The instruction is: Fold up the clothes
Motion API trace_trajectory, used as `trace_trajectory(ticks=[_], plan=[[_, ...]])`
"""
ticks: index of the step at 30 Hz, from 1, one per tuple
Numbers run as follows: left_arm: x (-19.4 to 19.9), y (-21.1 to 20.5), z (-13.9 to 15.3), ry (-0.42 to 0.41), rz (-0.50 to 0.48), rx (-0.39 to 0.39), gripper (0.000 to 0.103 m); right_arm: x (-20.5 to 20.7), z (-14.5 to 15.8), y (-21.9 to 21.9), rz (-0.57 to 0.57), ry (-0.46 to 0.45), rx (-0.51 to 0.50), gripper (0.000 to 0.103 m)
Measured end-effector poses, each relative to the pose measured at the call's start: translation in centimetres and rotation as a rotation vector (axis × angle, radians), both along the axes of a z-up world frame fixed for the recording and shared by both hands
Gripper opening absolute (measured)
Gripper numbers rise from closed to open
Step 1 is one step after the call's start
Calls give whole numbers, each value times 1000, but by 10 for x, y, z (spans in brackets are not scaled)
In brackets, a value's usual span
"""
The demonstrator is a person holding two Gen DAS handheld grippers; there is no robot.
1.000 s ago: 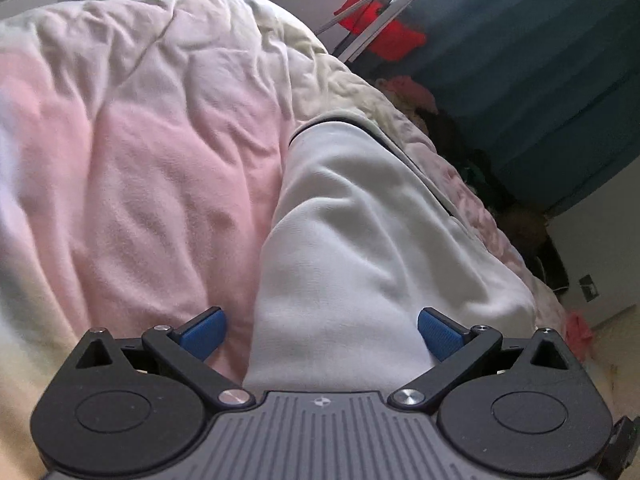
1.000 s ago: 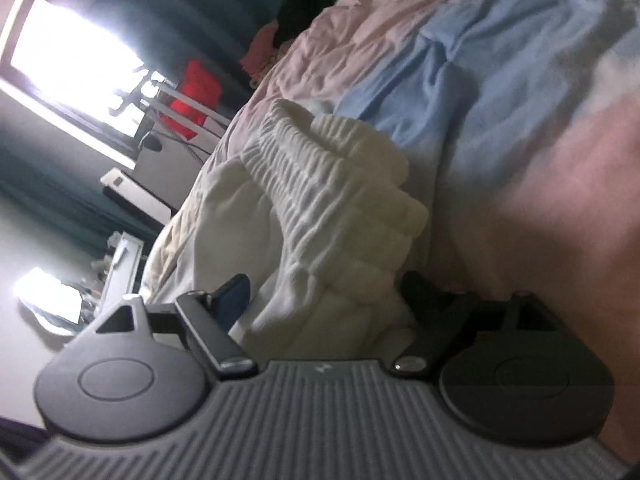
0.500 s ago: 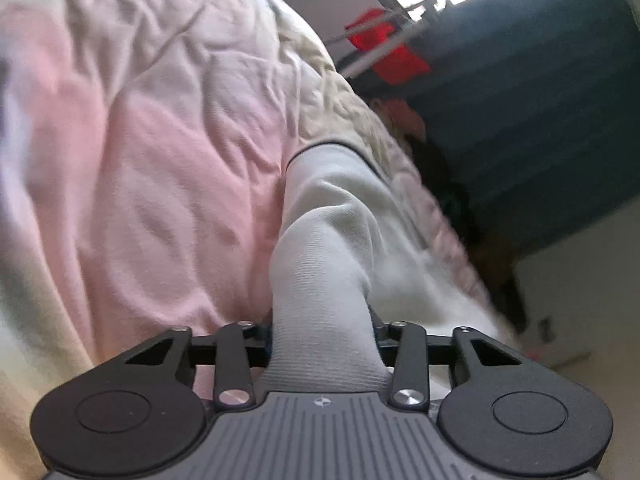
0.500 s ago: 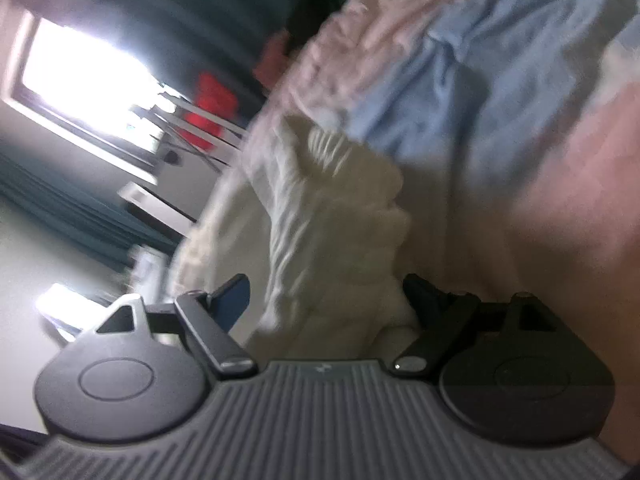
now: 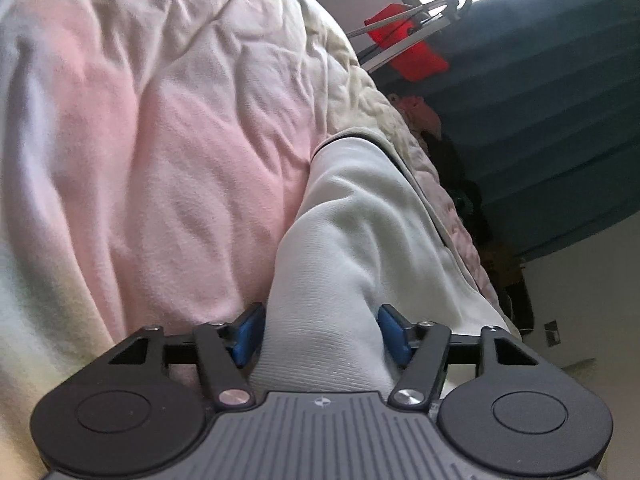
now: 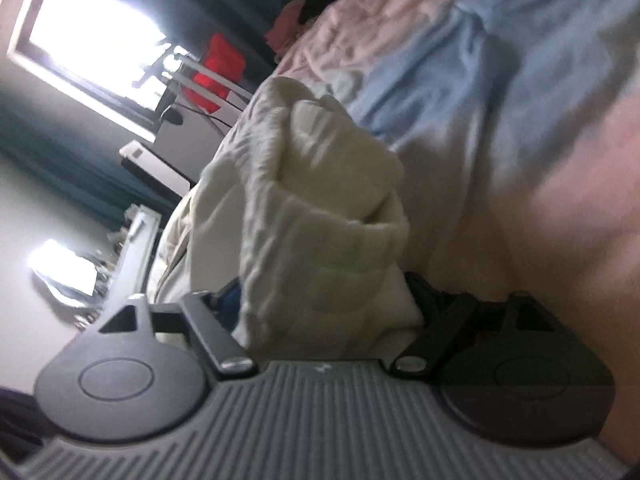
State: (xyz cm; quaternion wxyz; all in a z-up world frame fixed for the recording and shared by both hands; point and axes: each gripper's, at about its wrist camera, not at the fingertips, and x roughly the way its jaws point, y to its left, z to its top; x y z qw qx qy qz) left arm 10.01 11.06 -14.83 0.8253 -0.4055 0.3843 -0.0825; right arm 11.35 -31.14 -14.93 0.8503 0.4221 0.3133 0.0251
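A white garment [image 5: 360, 216] with a dark-piped edge lies on a bed with a pink and cream blanket [image 5: 160, 140]. My left gripper [image 5: 322, 336] is shut on a bunched end of the garment, its blue pads [image 5: 246, 334] pressing the cloth from both sides. In the right wrist view the garment's ribbed elastic waistband [image 6: 328, 216] is gathered up. My right gripper [image 6: 328, 308] is shut on that waistband end, with the fingers partly hidden behind the cloth.
The bed cover turns pale blue [image 6: 500, 60] further along. A clothes rack with a red item [image 5: 412, 52] stands beyond the bed near dark teal curtains [image 5: 540, 120]. A bright window [image 6: 92, 32] and a shelf with small items are at the side.
The left gripper closed on the garment end about half a second ago and still holds it. The right jaws narrowed onto the waistband, and that bunch has lifted and shifted.
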Motion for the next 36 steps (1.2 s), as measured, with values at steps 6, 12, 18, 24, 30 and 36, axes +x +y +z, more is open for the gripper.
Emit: trace_trajectory(ticks=[6, 12, 18, 24, 30, 36], plan=[[1, -8, 6, -25, -14, 39, 48, -13, 21, 2, -25, -47, -32, 39], [-14, -6, 34, -73, 43, -34, 38, -23, 61, 7, -19, -139, -39, 34], [11, -41, 97, -159, 8, -84, 37, -19, 111, -27, -57, -253, 26, 33], [101, -168, 165, -232, -141, -61, 37, 11, 159, -121, -175, -320, -20, 33], [205, -319, 170, -271, -270, -9, 37, 55, 169, -233, -359, -363, -86, 33], [254, -393, 67, -219, -408, 110, 37, 84, 71, -300, -494, -164, -45, 34]])
